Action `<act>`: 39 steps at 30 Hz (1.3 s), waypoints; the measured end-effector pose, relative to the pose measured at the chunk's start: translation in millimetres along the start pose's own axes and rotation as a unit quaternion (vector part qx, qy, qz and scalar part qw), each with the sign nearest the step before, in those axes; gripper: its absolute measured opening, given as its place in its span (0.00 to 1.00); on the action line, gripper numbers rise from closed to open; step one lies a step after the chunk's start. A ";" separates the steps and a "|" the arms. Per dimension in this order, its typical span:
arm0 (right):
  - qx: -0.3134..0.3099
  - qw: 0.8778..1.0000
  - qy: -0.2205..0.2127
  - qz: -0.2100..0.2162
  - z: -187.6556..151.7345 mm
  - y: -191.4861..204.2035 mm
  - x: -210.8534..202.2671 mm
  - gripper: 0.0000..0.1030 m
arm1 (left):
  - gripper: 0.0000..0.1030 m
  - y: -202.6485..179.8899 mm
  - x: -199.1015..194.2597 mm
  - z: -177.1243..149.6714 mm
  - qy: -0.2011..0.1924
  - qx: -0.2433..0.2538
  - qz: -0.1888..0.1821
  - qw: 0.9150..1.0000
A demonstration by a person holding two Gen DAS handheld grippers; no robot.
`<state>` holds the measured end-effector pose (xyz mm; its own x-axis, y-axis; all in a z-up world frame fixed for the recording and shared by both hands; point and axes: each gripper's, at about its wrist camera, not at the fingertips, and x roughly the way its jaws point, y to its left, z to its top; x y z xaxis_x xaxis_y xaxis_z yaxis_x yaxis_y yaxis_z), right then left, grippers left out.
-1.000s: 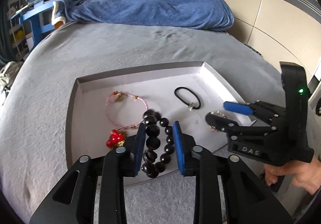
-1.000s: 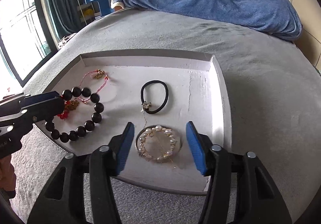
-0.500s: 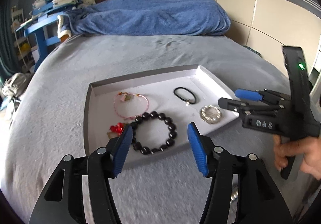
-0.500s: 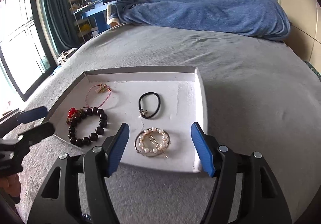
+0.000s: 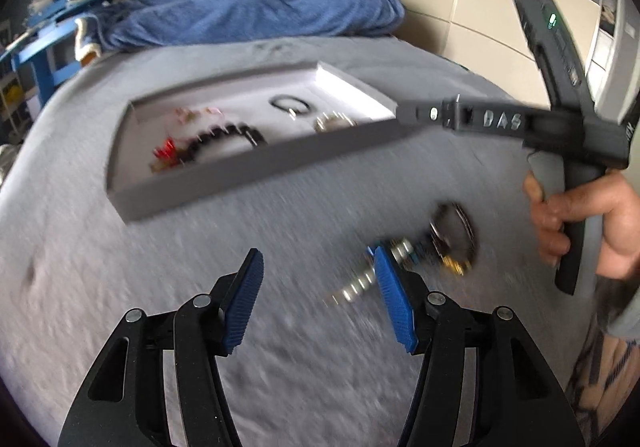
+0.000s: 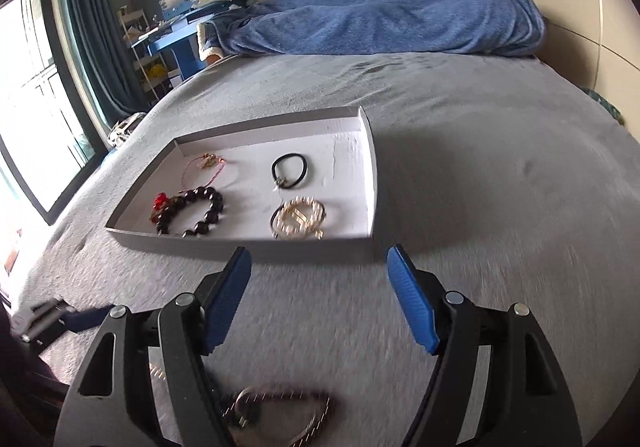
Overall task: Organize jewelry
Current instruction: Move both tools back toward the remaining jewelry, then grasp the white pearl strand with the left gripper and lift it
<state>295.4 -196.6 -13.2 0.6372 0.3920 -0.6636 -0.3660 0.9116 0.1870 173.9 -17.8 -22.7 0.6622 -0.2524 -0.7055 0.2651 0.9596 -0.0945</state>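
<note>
A shallow white tray (image 6: 180, 243) lies on the grey bed. It holds a black bead bracelet (image 6: 196, 211) with a red charm (image 6: 160, 201), a pink cord bracelet (image 6: 204, 167), a black hair tie (image 6: 289, 171) and a pearl bracelet (image 6: 298, 221). My right gripper (image 6: 318, 259) hovers just in front of the tray; its jaws are opening with nothing between them. My left gripper (image 5: 316, 259) is open and empty over the blanket. A blurred pile of loose jewelry (image 5: 440, 243) lies just beyond its right finger. The tray (image 5: 240, 175) sits farther back.
A blue blanket (image 6: 380, 15) is heaped at the head of the bed. A blue desk with books (image 6: 192, 7) and a window stand to the left. A hand (image 5: 580, 223) holds the right gripper (image 5: 460, 115). More loose jewelry (image 6: 280, 411) lies under the right gripper.
The left gripper released the black bead bracelet into the tray, opened, drew back and swung toward the loose pile. The right gripper pulled back from the pearl bracelet and widened.
</note>
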 end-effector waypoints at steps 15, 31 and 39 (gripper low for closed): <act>0.014 1.000 0.016 0.001 -41.5 7.3 -20.1 0.73 | 0.16 -25.7 17.7 -10.3 0.046 0.065 -0.010 0.997; 0.007 0.999 0.030 -0.008 -66.7 13.4 -31.2 0.73 | 0.06 10.2 -10.8 -22.9 0.023 0.007 0.010 1.000; -0.019 0.999 0.049 -0.007 -75.6 25.1 -25.3 0.73 | 0.06 21.3 -5.7 -27.4 0.035 -0.023 0.012 0.999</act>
<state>218.8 -193.0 -46.5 0.5742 0.3627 -0.7340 -0.3839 0.9111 0.1499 156.6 7.4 -40.0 0.6169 -0.2223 -0.7550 0.2162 0.9702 -0.1091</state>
